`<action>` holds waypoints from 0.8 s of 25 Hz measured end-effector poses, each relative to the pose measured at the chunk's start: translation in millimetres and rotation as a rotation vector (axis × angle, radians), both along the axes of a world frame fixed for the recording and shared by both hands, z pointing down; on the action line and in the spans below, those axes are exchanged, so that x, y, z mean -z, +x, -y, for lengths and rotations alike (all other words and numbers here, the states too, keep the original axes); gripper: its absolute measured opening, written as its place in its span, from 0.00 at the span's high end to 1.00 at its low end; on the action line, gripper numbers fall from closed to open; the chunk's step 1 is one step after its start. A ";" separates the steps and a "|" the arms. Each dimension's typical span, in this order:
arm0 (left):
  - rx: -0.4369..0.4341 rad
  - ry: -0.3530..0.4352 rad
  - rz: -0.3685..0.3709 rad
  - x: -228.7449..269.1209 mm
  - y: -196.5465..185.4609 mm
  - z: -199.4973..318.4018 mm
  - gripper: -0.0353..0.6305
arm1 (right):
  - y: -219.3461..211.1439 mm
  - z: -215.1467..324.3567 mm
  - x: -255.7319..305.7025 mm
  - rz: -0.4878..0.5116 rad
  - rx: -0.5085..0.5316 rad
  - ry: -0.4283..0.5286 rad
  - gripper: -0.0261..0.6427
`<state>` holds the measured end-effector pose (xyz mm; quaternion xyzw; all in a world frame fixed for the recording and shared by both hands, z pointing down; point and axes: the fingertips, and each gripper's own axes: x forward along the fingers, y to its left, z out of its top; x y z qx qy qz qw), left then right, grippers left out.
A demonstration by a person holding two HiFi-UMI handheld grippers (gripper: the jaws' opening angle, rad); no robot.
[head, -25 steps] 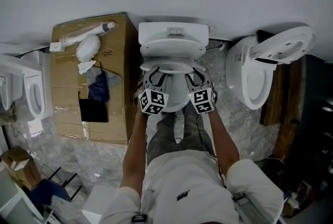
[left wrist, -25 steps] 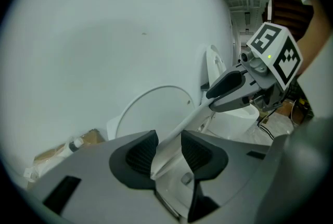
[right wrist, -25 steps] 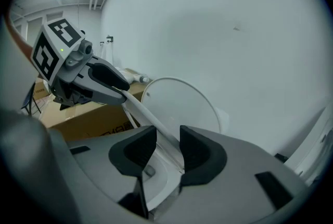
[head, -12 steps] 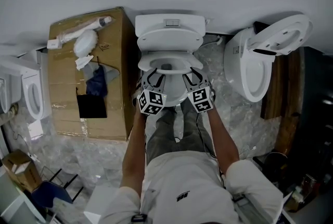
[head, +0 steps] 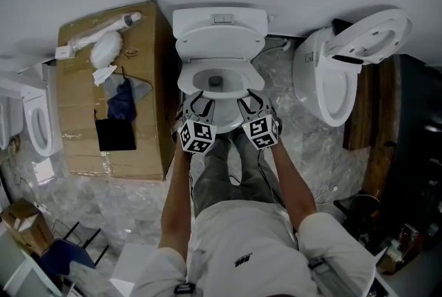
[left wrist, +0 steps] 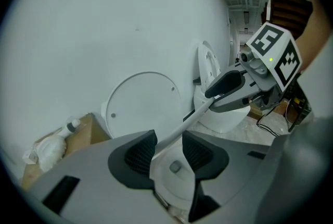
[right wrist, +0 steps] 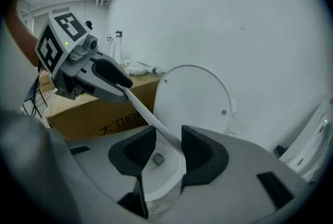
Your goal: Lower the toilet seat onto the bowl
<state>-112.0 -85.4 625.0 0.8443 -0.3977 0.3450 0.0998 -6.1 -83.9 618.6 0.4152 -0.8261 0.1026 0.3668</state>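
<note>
A white toilet stands against the wall, its round lid (head: 219,40) upright and the bowl (head: 215,81) showing below. Both grippers sit at the front rim of the toilet seat (head: 221,97), which hangs tilted a little above the bowl. The seat's thin white edge (left wrist: 187,120) runs between the pads of my left gripper (left wrist: 169,152), whose jaws have just been opening; a gap shows beside the edge. That edge (right wrist: 148,116) also passes through my right gripper (right wrist: 169,151), with a gap on its left. In the head view the left gripper (head: 195,103) and right gripper (head: 250,102) are side by side.
A cardboard box (head: 110,95) with a bottle, rags and a dark cloth stands left of the toilet. A second toilet (head: 331,81) with raised lid is at the right, another (head: 34,126) at the far left. The person's legs fill the floor before the bowl.
Both grippers have come down and toward the person with the seat's front rim. The seat now lies lower over the bowl, and more of the bowl's opening shows.
</note>
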 end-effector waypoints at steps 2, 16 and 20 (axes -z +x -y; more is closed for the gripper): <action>-0.003 -0.008 0.009 -3.6 0.1 -6.9 0.68 | 0.4 -7.1 -3.8 -0.007 0.002 0.004 0.75; 0.009 -0.005 0.042 -22.9 0.5 -41.2 0.68 | 0.7 -41.1 -22.1 -0.027 0.038 0.002 0.75; 0.014 0.004 0.047 -29.4 0.3 -49.7 0.67 | 0.7 -49.3 -28.7 -0.032 0.053 0.008 0.74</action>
